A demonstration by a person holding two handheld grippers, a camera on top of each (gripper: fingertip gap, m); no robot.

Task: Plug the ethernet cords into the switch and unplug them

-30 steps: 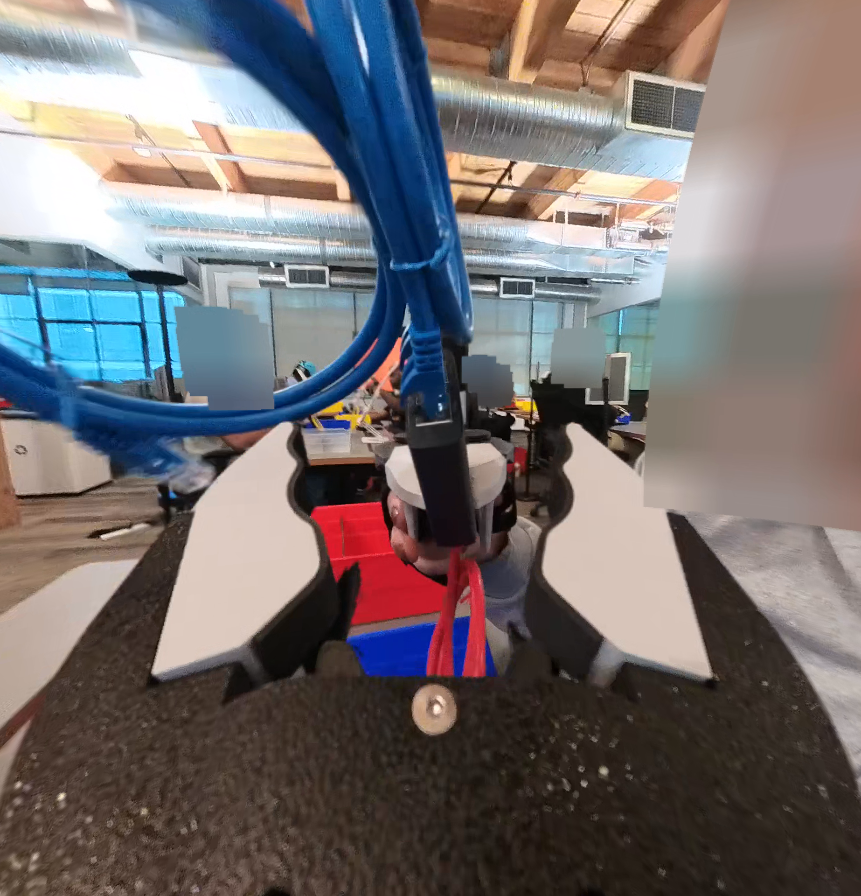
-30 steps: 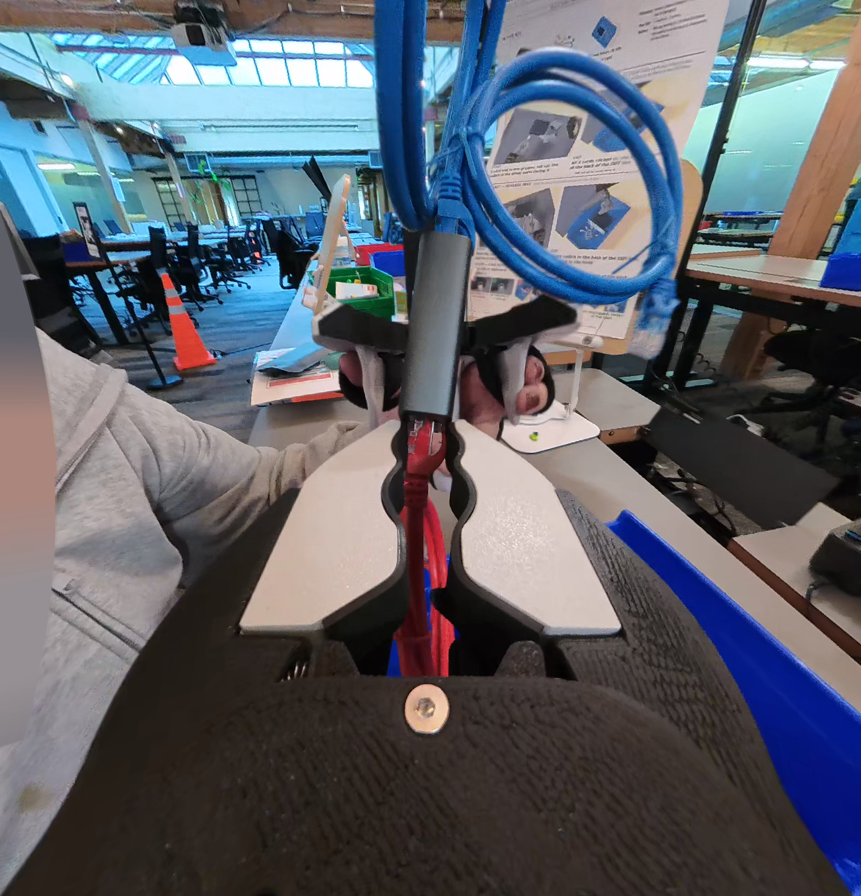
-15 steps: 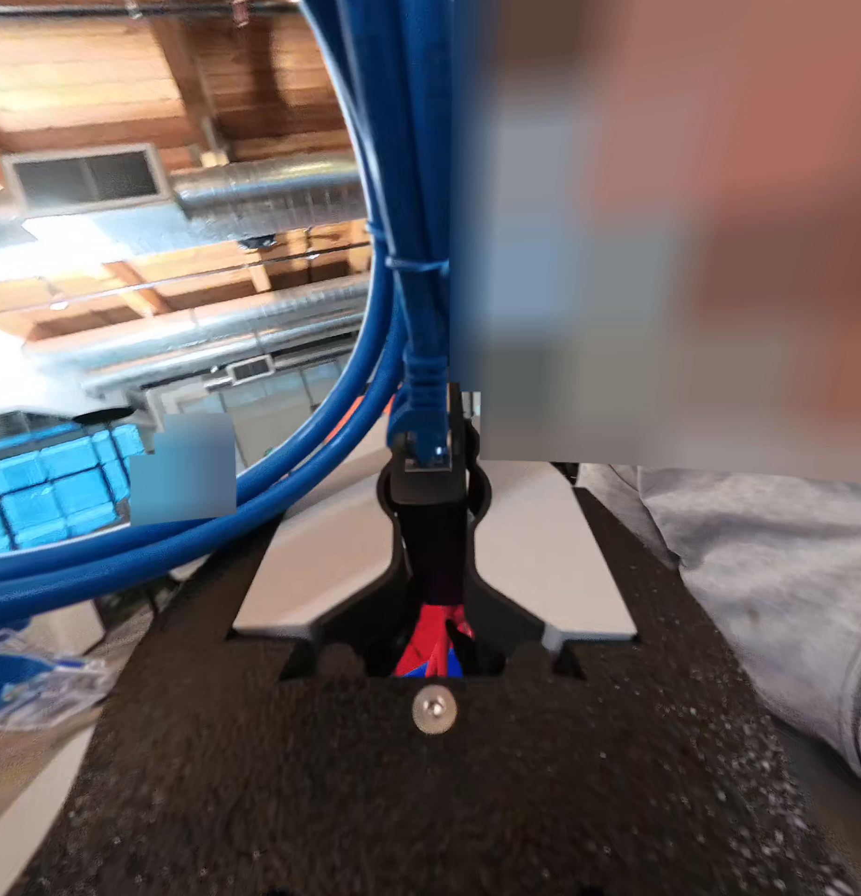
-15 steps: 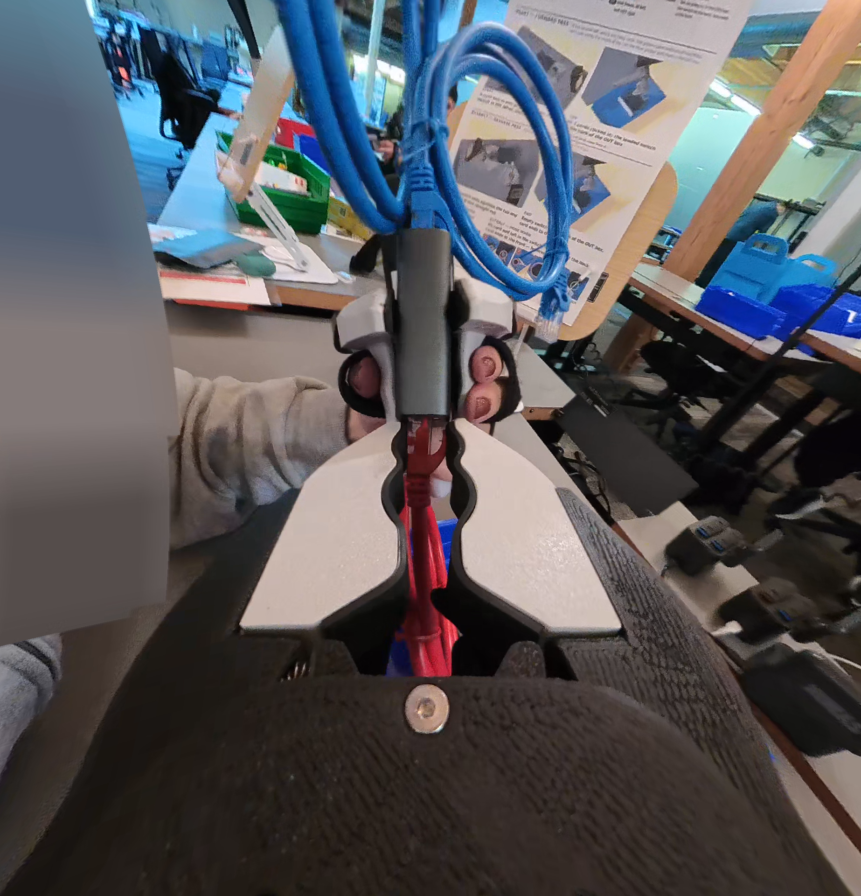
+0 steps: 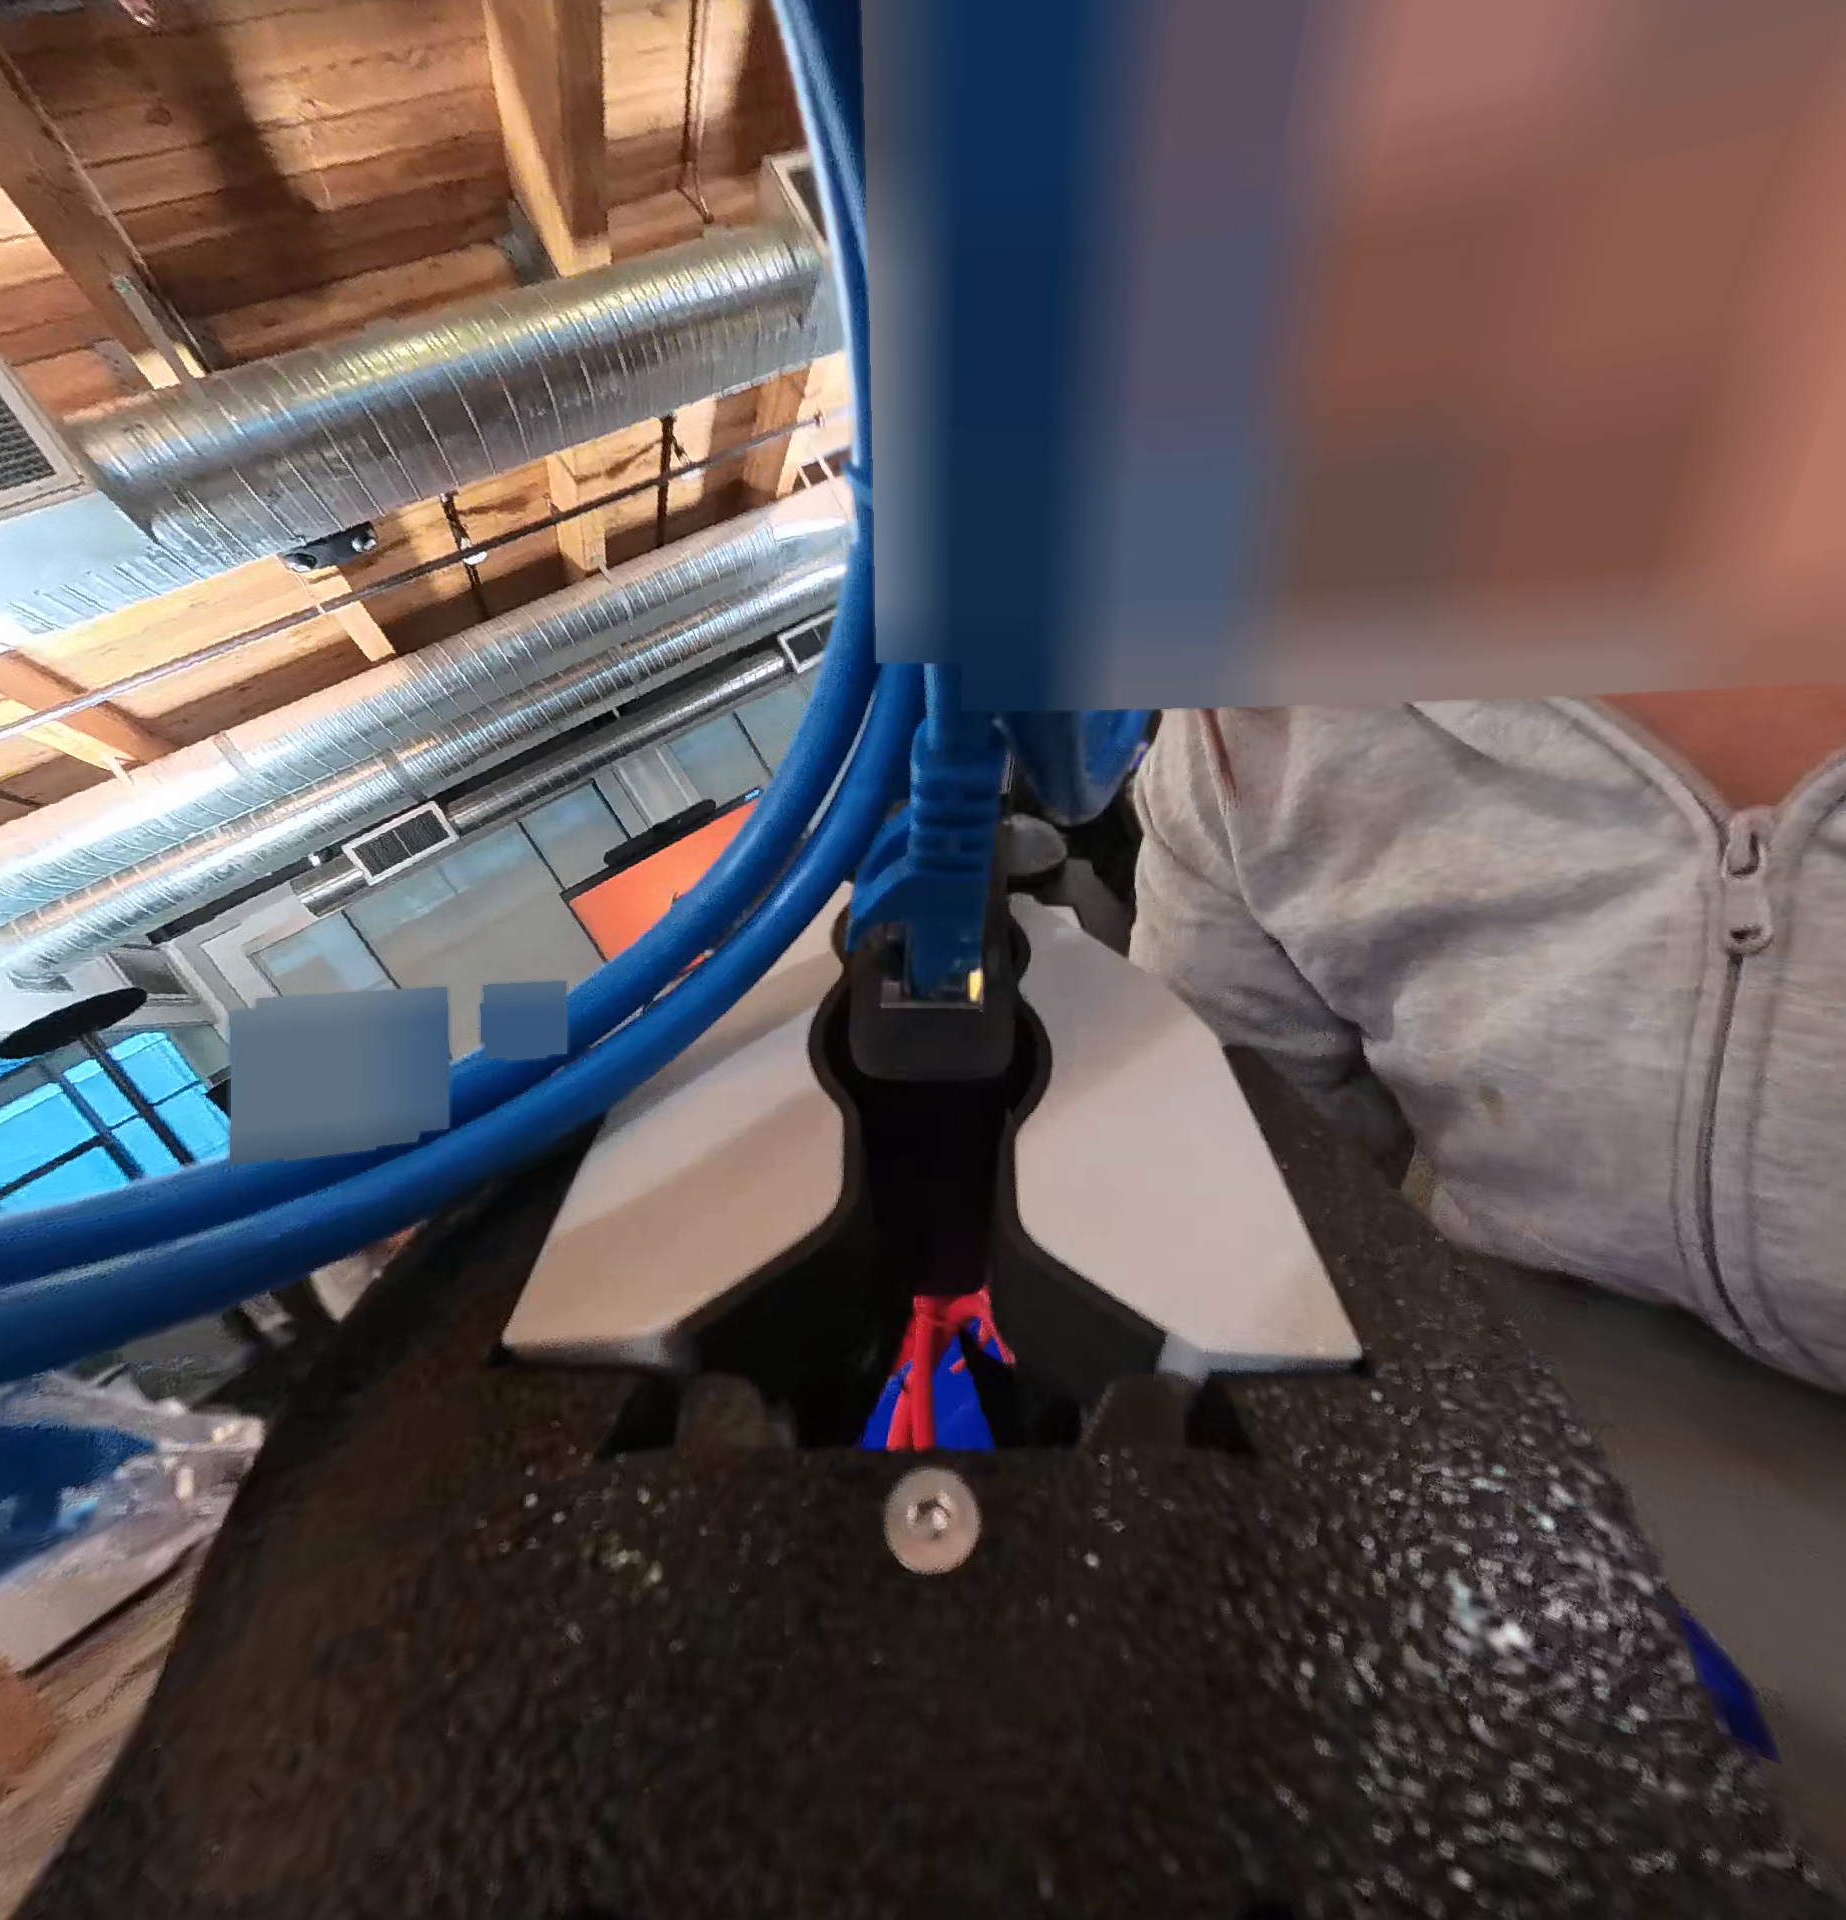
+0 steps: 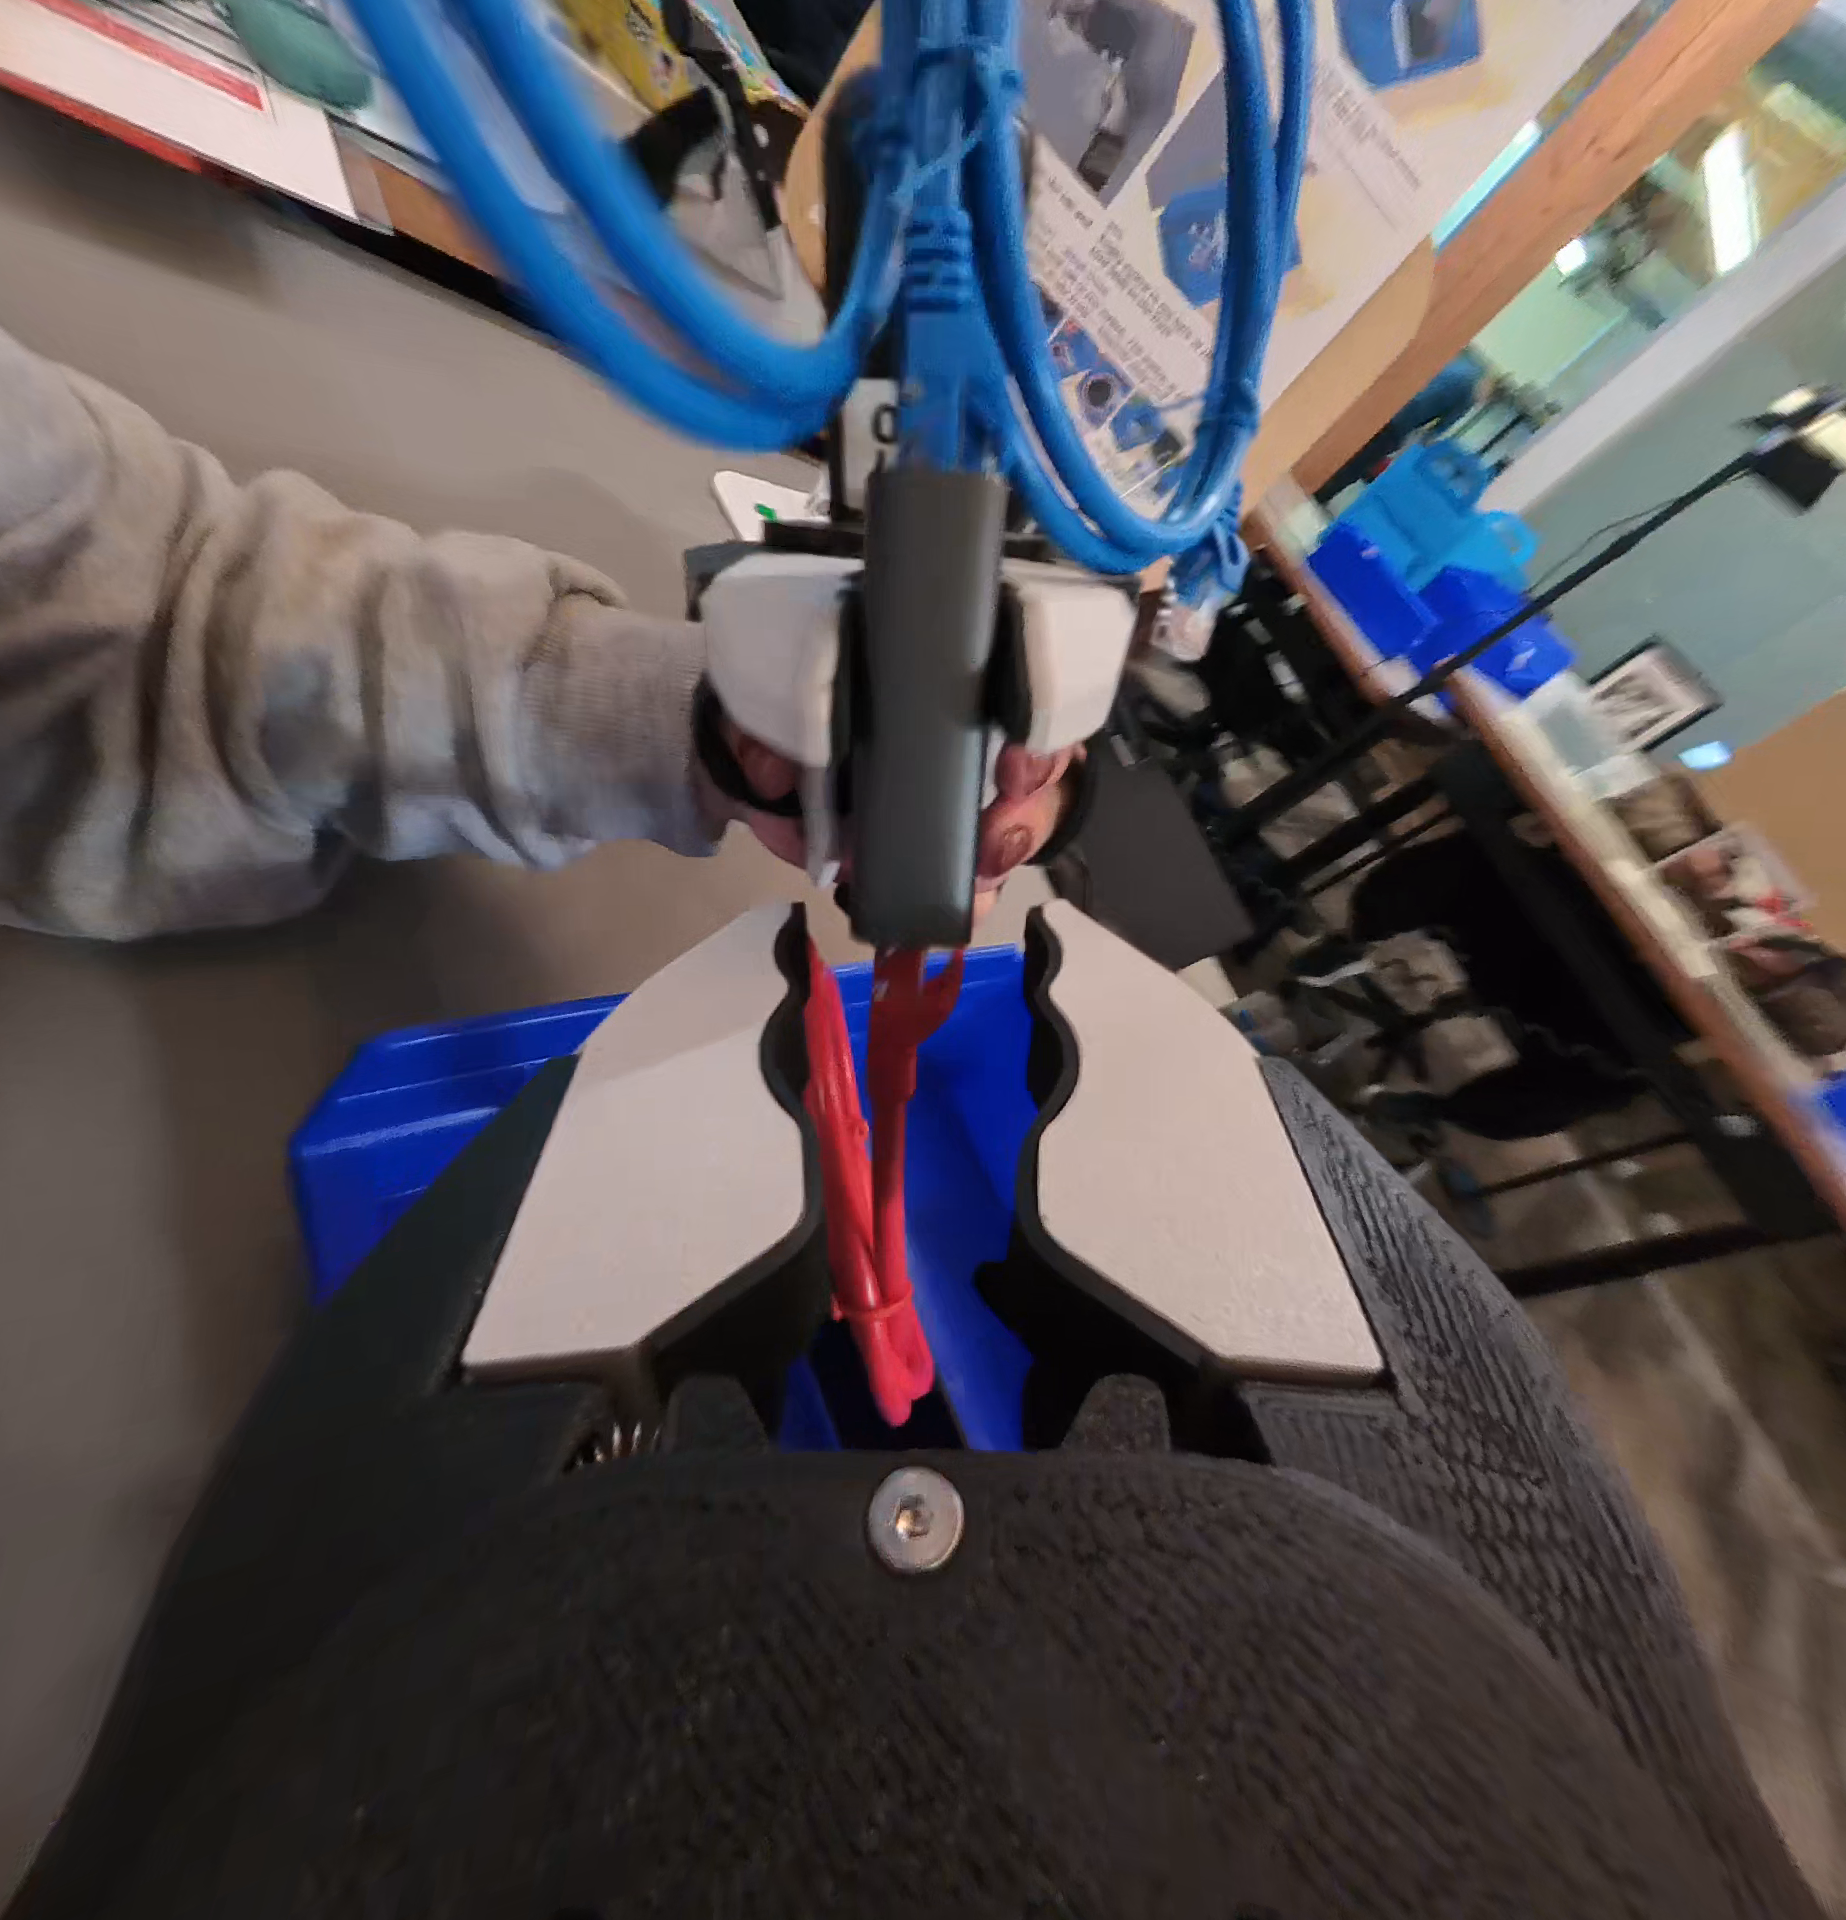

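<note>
Dark grey coupler (image 6: 914,717): slim oblong block, socket at each end, held upright above table. Blue cable (image 5: 945,831) plugged into top socket, coils tied in bundle (image 6: 1002,343). Red cable (image 6: 877,1164) plugged into bottom socket, tied loop hanging.

Left gripper (image 5: 929,1039) pinches coupler mid-body, fingers (image 6: 768,665) pressed on both sides. Right gripper (image 6: 908,997) spread; red cable between fingers, contact unclear.

Poster (image 6: 1137,270) behind bears print and pictures.

Blue bin (image 6: 431,1081) below; red loop dangles over it, contents hidden.

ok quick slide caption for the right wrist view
Open right gripper beside red cable; left gripper clamps dark coupler joining blue cable.
</note>
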